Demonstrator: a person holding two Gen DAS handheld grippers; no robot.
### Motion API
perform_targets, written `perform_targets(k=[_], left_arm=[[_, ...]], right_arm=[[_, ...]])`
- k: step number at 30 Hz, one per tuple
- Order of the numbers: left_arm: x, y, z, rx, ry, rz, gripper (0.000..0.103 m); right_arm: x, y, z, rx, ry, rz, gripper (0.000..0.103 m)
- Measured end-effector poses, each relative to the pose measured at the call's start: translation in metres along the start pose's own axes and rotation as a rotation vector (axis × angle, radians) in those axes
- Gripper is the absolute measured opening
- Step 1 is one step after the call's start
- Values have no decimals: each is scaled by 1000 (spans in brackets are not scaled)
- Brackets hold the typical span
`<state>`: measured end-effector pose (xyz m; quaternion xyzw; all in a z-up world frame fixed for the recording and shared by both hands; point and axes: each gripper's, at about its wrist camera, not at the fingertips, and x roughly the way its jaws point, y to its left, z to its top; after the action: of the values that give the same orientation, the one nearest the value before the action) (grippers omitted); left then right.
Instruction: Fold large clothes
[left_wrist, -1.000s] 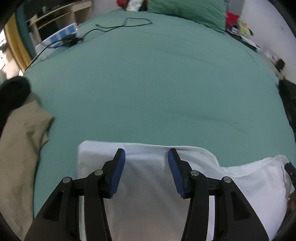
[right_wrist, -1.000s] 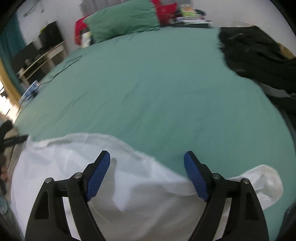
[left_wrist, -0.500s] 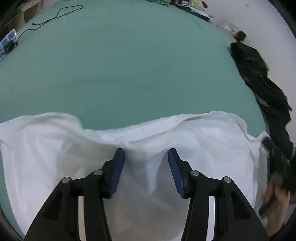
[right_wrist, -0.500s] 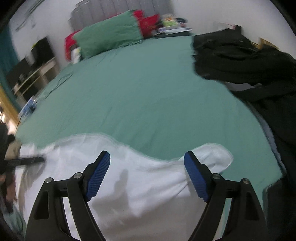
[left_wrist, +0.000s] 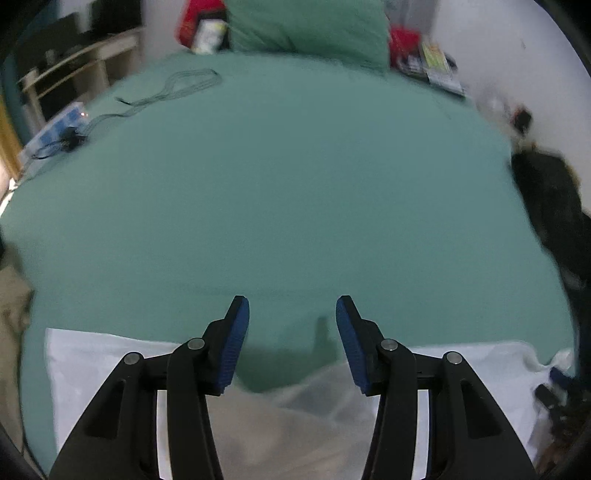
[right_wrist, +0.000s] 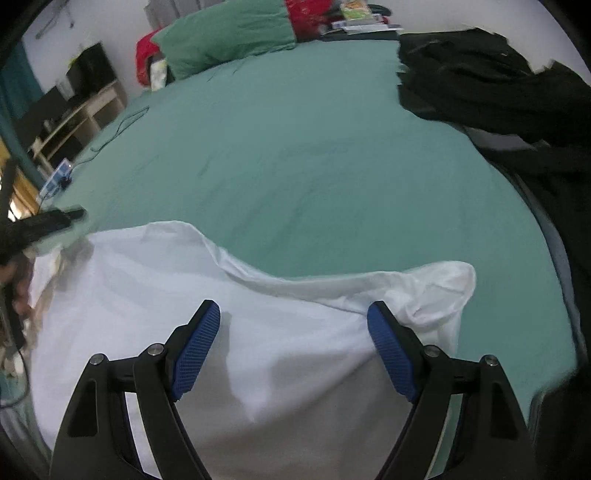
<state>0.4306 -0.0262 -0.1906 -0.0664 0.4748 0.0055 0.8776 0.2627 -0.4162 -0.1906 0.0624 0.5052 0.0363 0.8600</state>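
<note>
A large white garment (right_wrist: 147, 295) lies spread on the green bed sheet (right_wrist: 295, 147), with one rumpled sleeve end (right_wrist: 443, 288) at the right. My right gripper (right_wrist: 293, 306) hovers over it, open, with nothing between its blue pads (right_wrist: 199, 343). My left gripper (left_wrist: 291, 310) is also open and empty, its tips over bare sheet just past the white garment's (left_wrist: 103, 365) far edge. The left gripper's black tip (right_wrist: 48, 221) shows at the garment's left end in the right wrist view.
A heap of black clothes (right_wrist: 498, 85) covers the bed's right side. A beige garment (left_wrist: 11, 306) lies at the left edge. A green pillow (left_wrist: 306, 29) sits at the head, with a cable (left_wrist: 184, 85) and a power strip (left_wrist: 59, 125) at the far left.
The left gripper has swung and lifted: its pads were over white cloth and now stand over green sheet. The right gripper shifted sideways, and the sleeve end now lies close to its right finger.
</note>
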Motion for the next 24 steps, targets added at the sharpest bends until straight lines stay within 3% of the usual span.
perform_targets(k=[2,5,7,12,15,19,24], left_arm=[[-23,21,-7,-14,-47,17,52],[-45,53,-21,-3,-58,90,52],[-53,76,-37,-5,-31,136,52],[-44,133,-78,-69,113,194,52],[-46,163,-96,-183,171,142,52],[-64,172,-117,-205,165,130,52],[-93,177,-142,-214,136,52,52]], right_arm=[[0,4,10,-68,-19,-21,82],[2,5,17,-188,-45,-199,82],[-3,-2,23,-214,-68,-247,82],[-28,-27,24,-72,-109,-216,82],[-44,-32,10,-43,-112,-201,82],[-59,-43,-17,87,-119,-143,82],[-83,-39,-73,214,-123,-32,82]])
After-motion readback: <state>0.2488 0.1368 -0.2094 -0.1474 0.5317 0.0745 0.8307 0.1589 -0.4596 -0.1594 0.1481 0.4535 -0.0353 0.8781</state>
